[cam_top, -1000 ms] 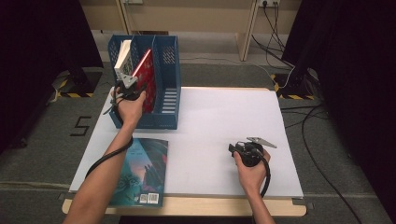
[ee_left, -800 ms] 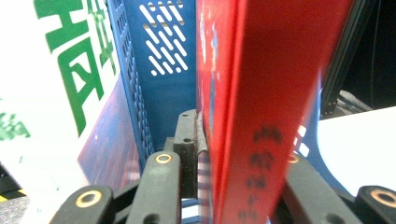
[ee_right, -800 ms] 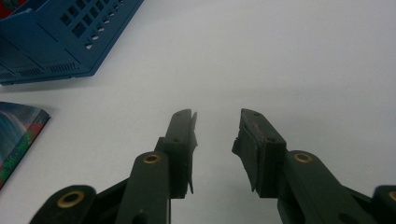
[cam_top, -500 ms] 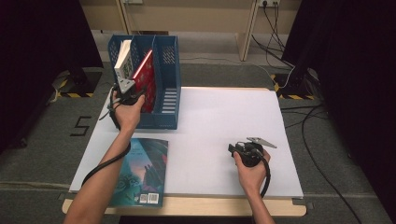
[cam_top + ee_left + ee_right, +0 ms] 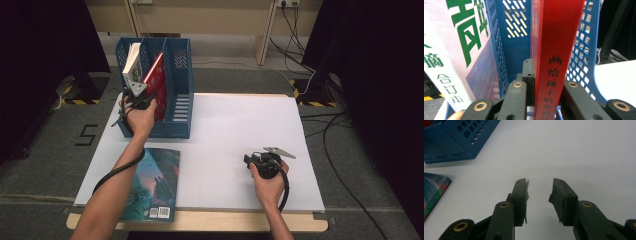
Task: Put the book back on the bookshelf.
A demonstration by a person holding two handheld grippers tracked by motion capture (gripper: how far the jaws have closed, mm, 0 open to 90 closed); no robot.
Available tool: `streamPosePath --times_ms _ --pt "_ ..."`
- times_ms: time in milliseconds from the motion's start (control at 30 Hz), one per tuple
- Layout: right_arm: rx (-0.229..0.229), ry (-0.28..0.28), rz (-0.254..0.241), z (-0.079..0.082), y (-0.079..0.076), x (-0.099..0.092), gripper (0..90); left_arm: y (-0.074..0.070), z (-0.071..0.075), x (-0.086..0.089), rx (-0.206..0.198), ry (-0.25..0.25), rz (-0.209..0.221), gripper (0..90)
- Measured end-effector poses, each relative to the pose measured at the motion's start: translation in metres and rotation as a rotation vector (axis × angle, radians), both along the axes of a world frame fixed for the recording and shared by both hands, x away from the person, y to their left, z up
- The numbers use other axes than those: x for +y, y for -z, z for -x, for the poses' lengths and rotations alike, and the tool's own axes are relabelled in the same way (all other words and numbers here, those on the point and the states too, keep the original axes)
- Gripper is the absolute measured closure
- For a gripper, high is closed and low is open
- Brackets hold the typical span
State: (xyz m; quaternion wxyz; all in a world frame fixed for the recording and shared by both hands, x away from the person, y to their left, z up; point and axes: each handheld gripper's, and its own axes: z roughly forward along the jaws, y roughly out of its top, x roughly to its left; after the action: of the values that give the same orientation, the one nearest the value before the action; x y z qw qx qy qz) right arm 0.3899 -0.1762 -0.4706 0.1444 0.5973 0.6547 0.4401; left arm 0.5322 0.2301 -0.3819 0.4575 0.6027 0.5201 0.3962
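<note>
A red book (image 5: 157, 79) stands tilted in the middle slot of the blue file rack (image 5: 179, 112). My left gripper (image 5: 143, 94) reaches into the rack from the front. In the left gripper view its jaws (image 5: 546, 75) have just been closing and now press both faces of the red book (image 5: 557, 47) at its spine. A white book with green lettering (image 5: 451, 52) leans in the slot to the left. Over the bare white table, my right gripper (image 5: 540, 186) rests low at the front right (image 5: 250, 161), open with nothing between its fingers.
A teal-covered book (image 5: 152, 185) lies flat at the table's front left edge, beside my left forearm. The rack's blue wall (image 5: 517, 40) rises behind the red book. The white tabletop (image 5: 240, 125) spreads between rack and right hand.
</note>
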Motion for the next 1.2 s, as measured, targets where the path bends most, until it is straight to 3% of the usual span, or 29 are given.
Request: streamPosePath --times_ms 167,300,633,1200 --pt "0.002 0.002 -0.001 0.000 0.000 -0.001 64.7 0.001 -0.003 -0.002 -0.014 0.005 -0.008 79.8" --pt "0.001 0.002 0.001 0.000 0.001 -0.001 64.7 -0.002 -0.006 0.002 -0.014 -0.005 0.017 79.8" --pt "0.001 0.002 0.001 0.000 0.000 -0.001 64.8 -0.007 -0.020 0.003 -0.020 -0.019 0.027 79.8" --pt "0.005 -0.003 -0.002 -0.001 0.001 -0.001 64.8 -0.003 -0.043 -0.010 -0.030 -0.029 0.040 79.6"
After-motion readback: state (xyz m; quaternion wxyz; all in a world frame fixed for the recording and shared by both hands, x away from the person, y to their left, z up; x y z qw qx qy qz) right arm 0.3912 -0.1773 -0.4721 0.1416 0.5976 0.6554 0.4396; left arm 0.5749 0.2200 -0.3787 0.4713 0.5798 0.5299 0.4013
